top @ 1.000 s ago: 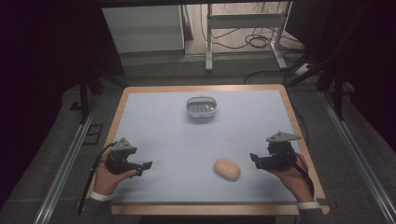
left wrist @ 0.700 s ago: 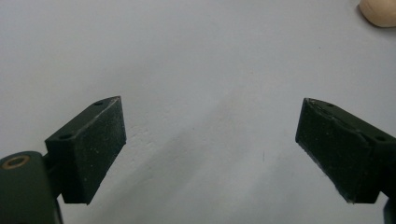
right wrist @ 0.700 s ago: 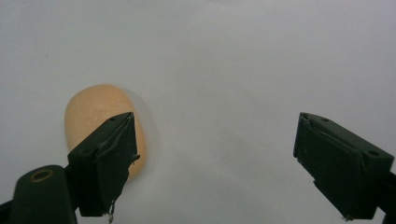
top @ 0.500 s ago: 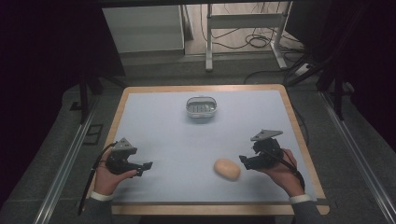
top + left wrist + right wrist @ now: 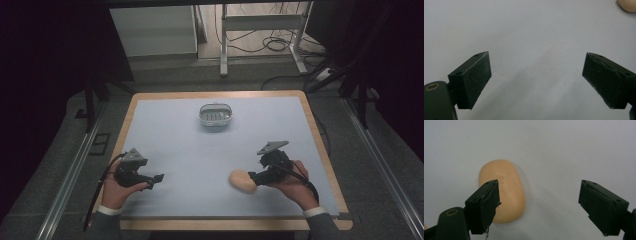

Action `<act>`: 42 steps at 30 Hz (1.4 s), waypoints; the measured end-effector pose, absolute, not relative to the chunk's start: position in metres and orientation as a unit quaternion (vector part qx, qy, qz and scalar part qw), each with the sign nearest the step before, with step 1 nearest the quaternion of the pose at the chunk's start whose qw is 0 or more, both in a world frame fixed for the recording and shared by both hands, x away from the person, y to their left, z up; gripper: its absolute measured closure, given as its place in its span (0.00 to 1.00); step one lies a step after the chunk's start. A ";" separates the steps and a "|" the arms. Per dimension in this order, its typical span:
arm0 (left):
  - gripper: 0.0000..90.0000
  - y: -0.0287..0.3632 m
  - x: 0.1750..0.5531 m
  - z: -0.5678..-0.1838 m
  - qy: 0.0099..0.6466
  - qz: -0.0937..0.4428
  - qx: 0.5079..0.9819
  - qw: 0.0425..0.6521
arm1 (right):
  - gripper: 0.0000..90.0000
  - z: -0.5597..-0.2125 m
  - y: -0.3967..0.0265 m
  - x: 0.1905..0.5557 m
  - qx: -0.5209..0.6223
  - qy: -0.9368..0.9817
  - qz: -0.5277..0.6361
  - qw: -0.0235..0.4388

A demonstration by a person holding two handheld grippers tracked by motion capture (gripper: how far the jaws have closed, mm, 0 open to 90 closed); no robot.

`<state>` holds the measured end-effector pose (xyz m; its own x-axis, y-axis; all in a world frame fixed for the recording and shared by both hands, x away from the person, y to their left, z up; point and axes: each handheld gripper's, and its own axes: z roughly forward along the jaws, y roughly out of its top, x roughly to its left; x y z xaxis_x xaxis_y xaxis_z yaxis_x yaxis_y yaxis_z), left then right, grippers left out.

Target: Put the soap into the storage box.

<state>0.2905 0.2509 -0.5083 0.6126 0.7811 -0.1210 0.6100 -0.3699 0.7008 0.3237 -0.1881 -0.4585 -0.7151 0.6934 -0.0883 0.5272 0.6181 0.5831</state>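
Soap (image 5: 243,181) lies at about five o'clock on the worktop (image 5: 170,130) in the high view, the right gripper (image 5: 254,178) just beside it, likely lining up a grasp; the left gripper (image 5: 159,178) waits at seven o'clock, and a dish (image 5: 216,114) sits near twelve, with bare room between. Left gripper view: jaws apart over bare worktop. Right gripper view: jaws apart though just closing, one pad (image 5: 485,206) overlapping the soap's edge, nothing clamped.

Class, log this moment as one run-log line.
right gripper: open, closing, at soap, not gripping | left gripper: open, idle | dish: far side
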 end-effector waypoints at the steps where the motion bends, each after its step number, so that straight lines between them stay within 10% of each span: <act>1: 0.10 0.251 0.291 -0.509 0.424 0.116 0.819 0.367 | 0.19 -0.459 -0.187 0.323 0.344 0.887 0.267 0.153; 42: 0.10 0.250 0.291 -0.509 0.423 0.118 0.820 0.366 | 0.29 -0.491 -0.138 0.324 0.287 0.937 0.181 0.084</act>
<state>0.2907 0.2502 -0.5094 0.6143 0.7804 -0.1167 0.6076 -0.3736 0.7009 0.3235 -0.1383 -0.4906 -0.8211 0.5682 -0.0546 0.5071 0.7701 0.3871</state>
